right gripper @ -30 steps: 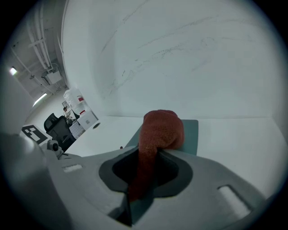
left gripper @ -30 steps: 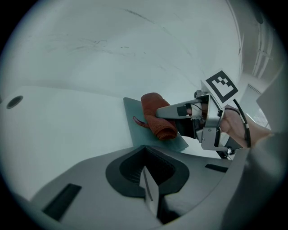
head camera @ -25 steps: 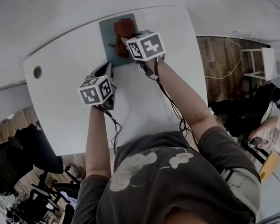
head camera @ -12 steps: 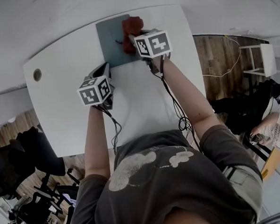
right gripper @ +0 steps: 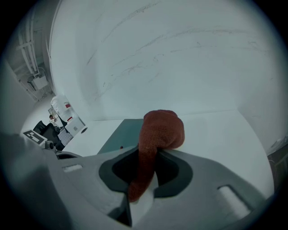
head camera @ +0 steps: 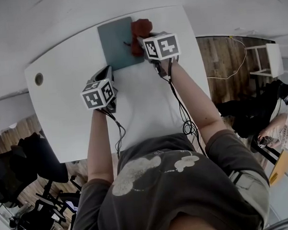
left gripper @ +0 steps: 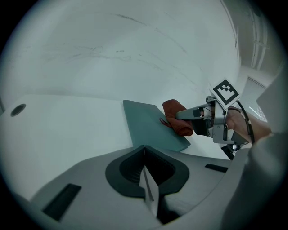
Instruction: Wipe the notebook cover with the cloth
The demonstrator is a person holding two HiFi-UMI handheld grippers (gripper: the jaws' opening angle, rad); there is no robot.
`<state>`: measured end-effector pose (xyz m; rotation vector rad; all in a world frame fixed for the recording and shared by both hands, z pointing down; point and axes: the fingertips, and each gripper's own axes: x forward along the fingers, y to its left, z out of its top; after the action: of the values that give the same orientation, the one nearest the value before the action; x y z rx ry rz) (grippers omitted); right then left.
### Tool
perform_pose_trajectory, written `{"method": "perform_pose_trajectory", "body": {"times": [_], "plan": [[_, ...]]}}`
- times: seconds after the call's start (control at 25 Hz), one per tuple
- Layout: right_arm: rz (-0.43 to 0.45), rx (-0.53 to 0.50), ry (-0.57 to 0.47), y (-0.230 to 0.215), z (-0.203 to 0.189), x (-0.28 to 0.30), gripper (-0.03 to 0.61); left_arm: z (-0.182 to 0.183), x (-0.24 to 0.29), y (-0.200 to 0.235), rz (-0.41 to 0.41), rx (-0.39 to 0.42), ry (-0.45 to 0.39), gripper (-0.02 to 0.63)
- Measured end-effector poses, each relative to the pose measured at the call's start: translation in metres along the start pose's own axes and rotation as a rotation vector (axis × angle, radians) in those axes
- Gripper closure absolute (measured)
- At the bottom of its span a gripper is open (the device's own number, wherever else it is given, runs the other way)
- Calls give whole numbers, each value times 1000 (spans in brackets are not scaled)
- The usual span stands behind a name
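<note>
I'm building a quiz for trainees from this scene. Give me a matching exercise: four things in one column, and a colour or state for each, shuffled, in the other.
Things:
1. cloth
2. notebook
3. left gripper
4. right gripper

Colours or states:
A. fingers shut, nothing between them
B. grey-green, lying flat
C. reddish-brown
D. fingers shut on the cloth

Pairs: 1-C, 2-B, 3-A, 4-D
</note>
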<state>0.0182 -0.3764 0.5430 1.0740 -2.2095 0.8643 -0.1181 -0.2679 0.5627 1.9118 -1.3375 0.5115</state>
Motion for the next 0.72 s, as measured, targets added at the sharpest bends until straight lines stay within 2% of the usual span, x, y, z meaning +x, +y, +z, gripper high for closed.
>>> {"method": "perform_pose_trajectory", "body": {"times": [0.12,0.4,0.56,0.72], "plan": [[-7,14,-5,-2,-2,-5,500,0,0,-1,-5,-14,-3,606],[14,19,-28,9,1,-18,499,-1,0,-3,2,19,-11,606],[40,4,-35,28,5,-22,500,1,0,-4,20,98,27,605],[94,-16,-35,58,5,-27,500,16,-11,-13,-1,95,-39,605]]}}
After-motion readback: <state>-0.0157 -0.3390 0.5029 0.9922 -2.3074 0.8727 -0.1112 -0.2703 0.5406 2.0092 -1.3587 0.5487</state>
